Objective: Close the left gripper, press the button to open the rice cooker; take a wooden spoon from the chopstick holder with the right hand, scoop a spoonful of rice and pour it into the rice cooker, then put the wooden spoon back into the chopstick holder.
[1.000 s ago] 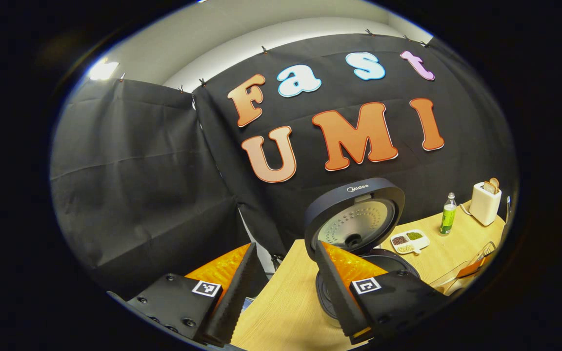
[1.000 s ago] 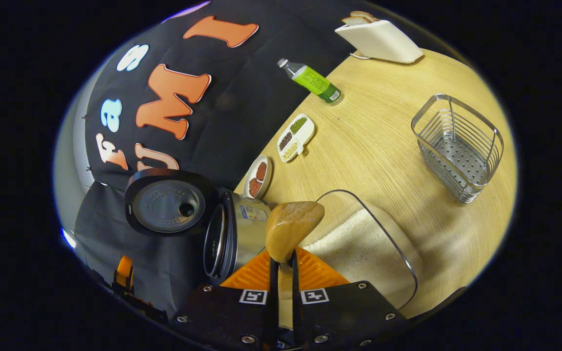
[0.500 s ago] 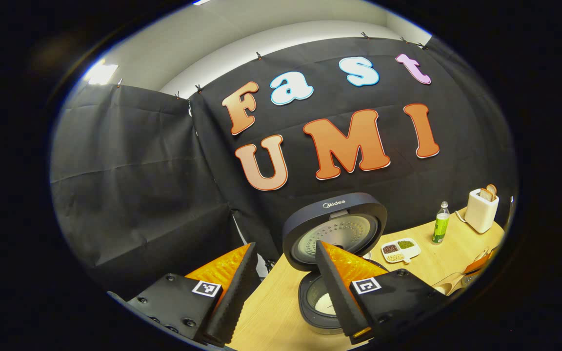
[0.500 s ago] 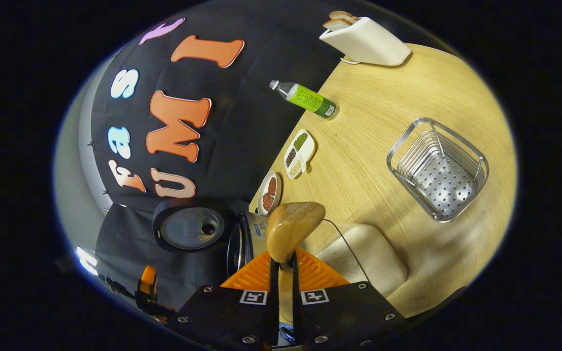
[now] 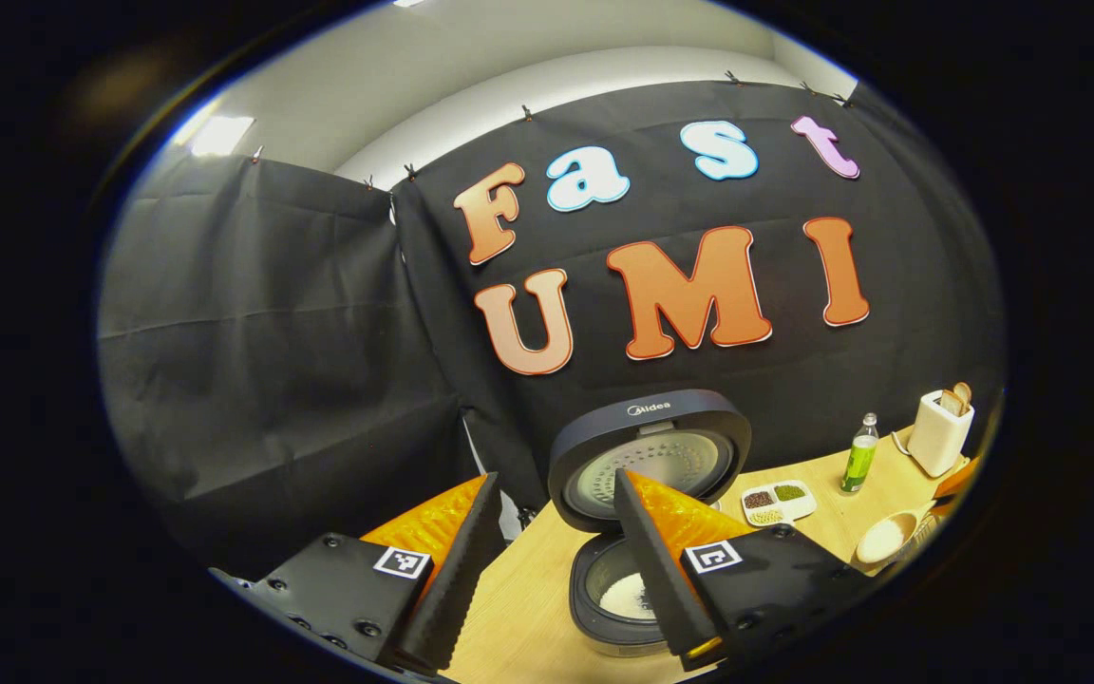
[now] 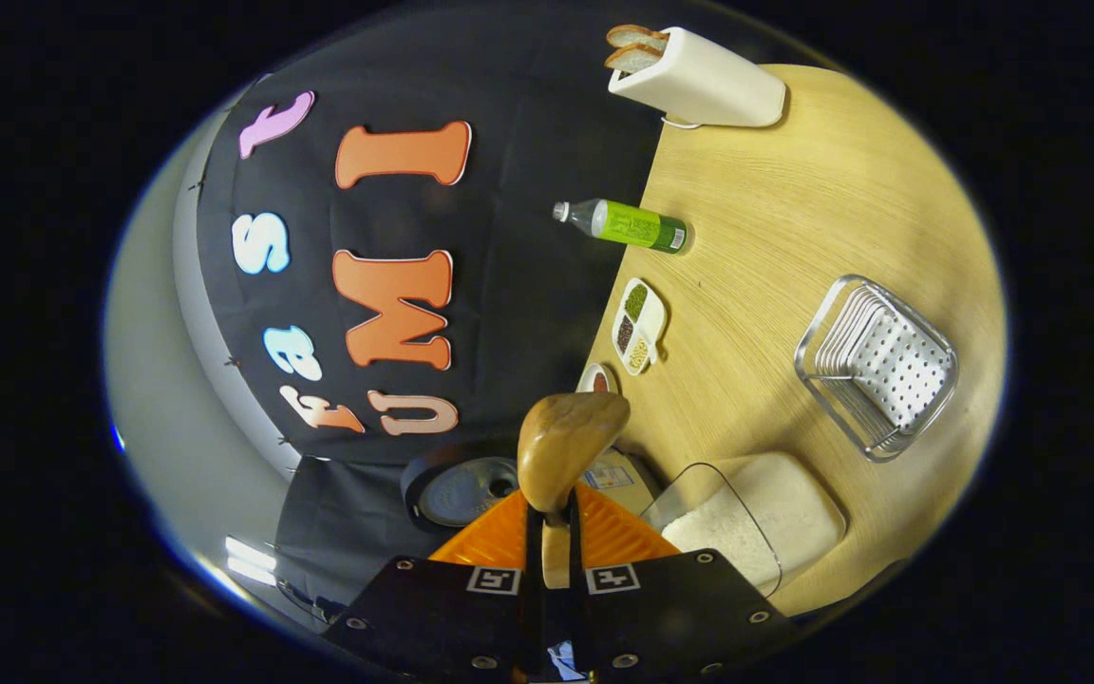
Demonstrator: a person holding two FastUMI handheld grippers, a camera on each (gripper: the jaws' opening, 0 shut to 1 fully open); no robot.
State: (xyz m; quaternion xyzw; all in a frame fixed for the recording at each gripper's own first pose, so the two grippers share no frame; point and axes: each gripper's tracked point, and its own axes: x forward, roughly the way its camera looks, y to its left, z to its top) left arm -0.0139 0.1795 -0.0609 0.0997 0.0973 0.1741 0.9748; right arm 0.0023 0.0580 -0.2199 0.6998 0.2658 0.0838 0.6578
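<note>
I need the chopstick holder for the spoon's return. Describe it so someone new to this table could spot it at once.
Start in the right gripper view at the white toaster on the far edge of the wooden table. Nearer than it, away from the wall, stands the chopstick holder, apart from the rice container. It is the one shiny wire basket, with a perforated base.

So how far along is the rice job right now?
Done: the rice cooker stands open, with rice in its pot. In hand: the right gripper is shut on the wooden spoon, above the rice container. Left: returning the spoon to the metal chopstick holder. The left gripper is open.
</note>
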